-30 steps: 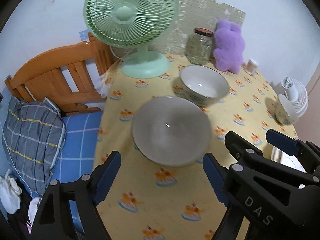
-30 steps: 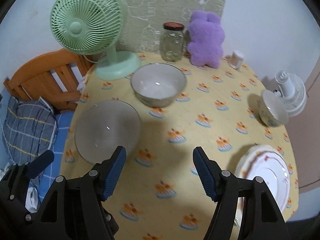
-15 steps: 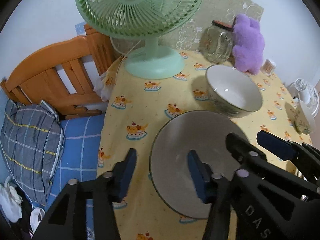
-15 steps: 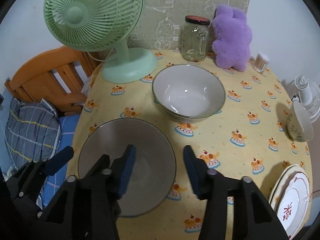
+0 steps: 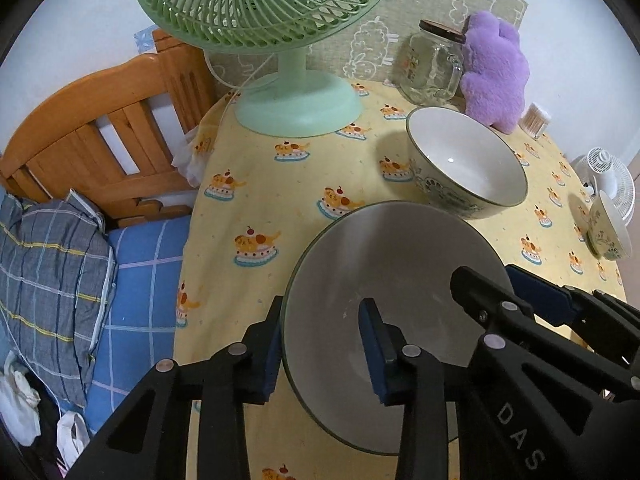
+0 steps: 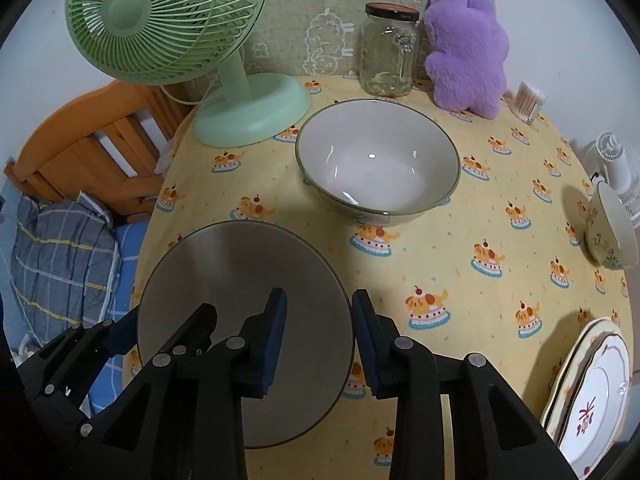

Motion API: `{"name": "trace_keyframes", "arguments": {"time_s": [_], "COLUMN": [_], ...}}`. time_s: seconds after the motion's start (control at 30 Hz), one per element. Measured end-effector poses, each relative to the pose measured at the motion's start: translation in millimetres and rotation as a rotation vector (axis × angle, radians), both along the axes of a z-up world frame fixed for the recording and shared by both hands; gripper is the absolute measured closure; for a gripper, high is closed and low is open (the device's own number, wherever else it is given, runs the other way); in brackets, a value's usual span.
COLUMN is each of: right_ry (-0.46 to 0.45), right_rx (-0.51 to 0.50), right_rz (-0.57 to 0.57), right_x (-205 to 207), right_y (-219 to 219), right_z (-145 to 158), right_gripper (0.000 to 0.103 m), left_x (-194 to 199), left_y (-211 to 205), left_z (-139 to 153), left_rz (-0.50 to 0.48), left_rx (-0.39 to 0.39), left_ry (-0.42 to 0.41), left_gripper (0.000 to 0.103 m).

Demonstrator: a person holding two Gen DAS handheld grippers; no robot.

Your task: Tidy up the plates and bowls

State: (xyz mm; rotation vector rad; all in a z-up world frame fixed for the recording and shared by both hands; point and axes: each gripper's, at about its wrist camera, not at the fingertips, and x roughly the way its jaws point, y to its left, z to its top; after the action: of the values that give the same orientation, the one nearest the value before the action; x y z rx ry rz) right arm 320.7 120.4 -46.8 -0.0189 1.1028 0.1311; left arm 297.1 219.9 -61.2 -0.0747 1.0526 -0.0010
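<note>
A wide grey bowl (image 5: pixel 400 264) (image 6: pixel 232 276) sits on the yellow cake-print tablecloth (image 6: pixel 460 240), near the table's left edge. My left gripper (image 5: pixel 322 350) straddles its left rim, one blue pad outside and one inside, and the jaws are closing on the wall. My right gripper (image 6: pixel 320 336) straddles the opposite rim the same way, jaws also closing, outer pad against the rim. Behind stands a white bowl with a green rim (image 5: pixel 468 160) (image 6: pixel 378 160). A small flowered bowl (image 6: pixel 612 228) and stacked plates (image 6: pixel 592 392) lie at the right.
A green desk fan (image 6: pixel 248 112), a glass jar (image 6: pixel 390 52), a purple plush toy (image 6: pixel 464 48) and a cotton-swab box (image 6: pixel 530 100) line the back. A small white fan (image 6: pixel 616 164) stands off the right edge. A wooden bed frame (image 5: pixel 100 136) and checked pillow (image 5: pixel 48 280) lie left.
Both grippers came forward and down to the grey bowl. Their jaws narrowed from wide open to straddling its rim on either side.
</note>
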Motion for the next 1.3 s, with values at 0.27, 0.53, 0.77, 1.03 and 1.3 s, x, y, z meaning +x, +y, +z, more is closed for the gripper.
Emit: {"name": "trace_keyframes", "arguments": {"time_s": [0.27,0.53,0.77,1.03,1.3], "right_ry": [0.02,0.027,0.04,0.063,0.079], "right_rx": [-0.001,-0.002,-0.012,-0.004,0.0], "right_rz": [-0.014,-0.045,-0.067,-0.096,-0.078], "right_x": [-20.2,-56.3,-95.2,-134.3,-150.8], "right_y": [-11.3,-34.8,-64.0,-103.0,-136.2], "right_z": [6.2,15.7,21.3,20.4,16.9], "right_gripper": [0.066,0.066,0.066,0.066,0.066], "left_x": [-18.9,-51.0,-86.2,-119.3,-135.5], "left_y": [-12.0,-33.5,-62.7,-98.7,-131.8], "left_z": [5.3,12.3,15.1,13.4,8.6], "left_rz": [-0.021,-0.052,-0.071,-0.1,-0.076], "left_rx": [-0.001,-0.005,-0.018,-0.004,-0.004], "left_ry": [0.021,0.025,0.041,0.063,0.08], "left_gripper": [0.068,0.068,0.068,0.068,0.068]}}
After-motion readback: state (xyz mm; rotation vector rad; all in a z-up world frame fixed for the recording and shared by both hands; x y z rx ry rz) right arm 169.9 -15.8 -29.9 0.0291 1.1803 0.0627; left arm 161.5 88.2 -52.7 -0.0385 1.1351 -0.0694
